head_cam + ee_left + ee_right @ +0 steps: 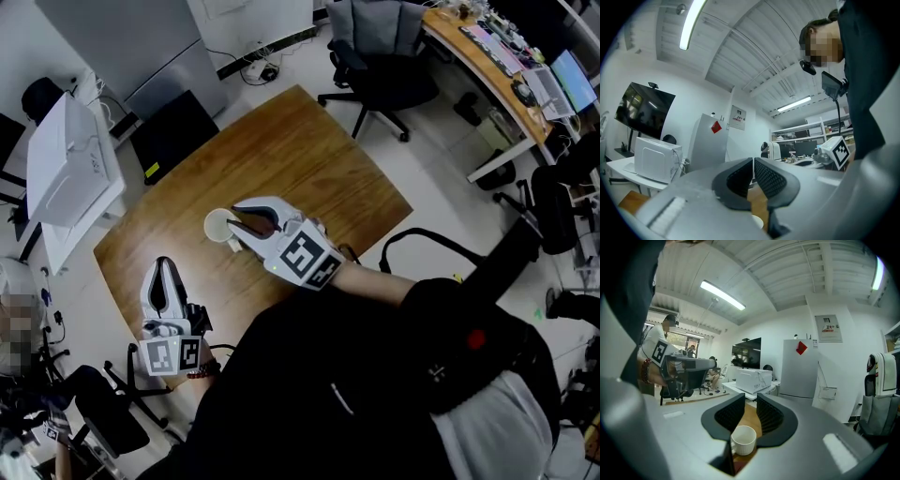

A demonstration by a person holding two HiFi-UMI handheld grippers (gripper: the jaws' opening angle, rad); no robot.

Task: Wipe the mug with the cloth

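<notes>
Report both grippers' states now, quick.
Left gripper: shut, empty.
Right gripper: open, at the mug, not gripping it.

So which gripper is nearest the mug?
The right gripper: its tips are right beside the white mug, while the left gripper sits apart near the table edge.

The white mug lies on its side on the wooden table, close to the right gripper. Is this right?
No. The mug stands upright, its opening facing up, as the right gripper view shows. The rest holds: it is on the wooden table, close to the right gripper.
</notes>
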